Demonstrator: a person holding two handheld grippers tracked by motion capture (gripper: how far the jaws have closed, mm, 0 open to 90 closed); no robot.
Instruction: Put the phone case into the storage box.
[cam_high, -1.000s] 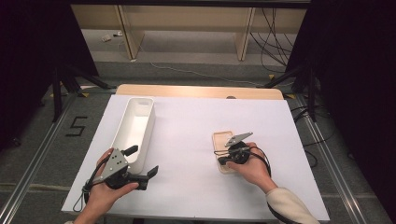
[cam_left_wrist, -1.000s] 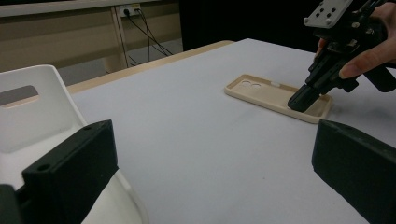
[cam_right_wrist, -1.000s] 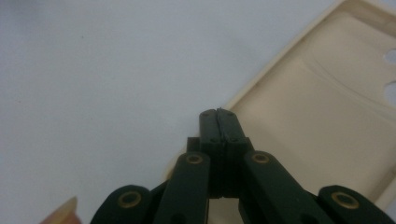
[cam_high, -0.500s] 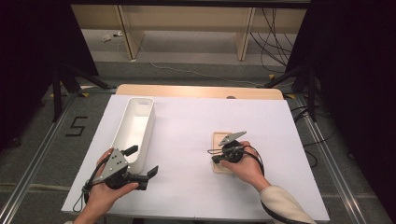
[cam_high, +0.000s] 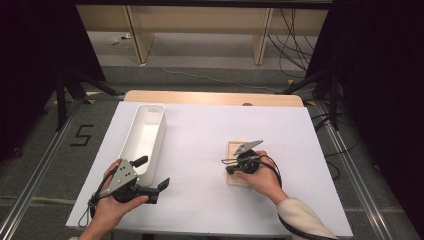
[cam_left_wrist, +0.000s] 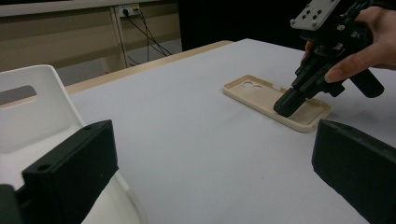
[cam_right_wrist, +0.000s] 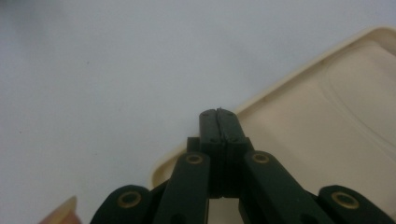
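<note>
Phone case not yet lifted; bin empty.
Right tool (cam_left_wrist: 286, 103), jaws fully closed on nothing, presses inside the phone case (cam_high: 239, 162) lying right of centre on the tabletop (cam_high: 200, 130). Left tool (cam_high: 150, 175) waits wide open beside the white bin (cam_high: 145, 135), lower left.

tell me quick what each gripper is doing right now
left gripper: open, holding nothing.
right gripper: shut, tips at the phone case rim; a grip cannot be told.

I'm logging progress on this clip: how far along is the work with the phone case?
Done: nothing yet; the beige phone case lies flat on the table and the white bin looks empty. In hand: the right hand-held gripper, jaws shut, has its tip at the case's rim; whether it pinches the rim is unclear. The left hand-held gripper waits open beside the bin. Left, probably: lifting and binning.
</note>
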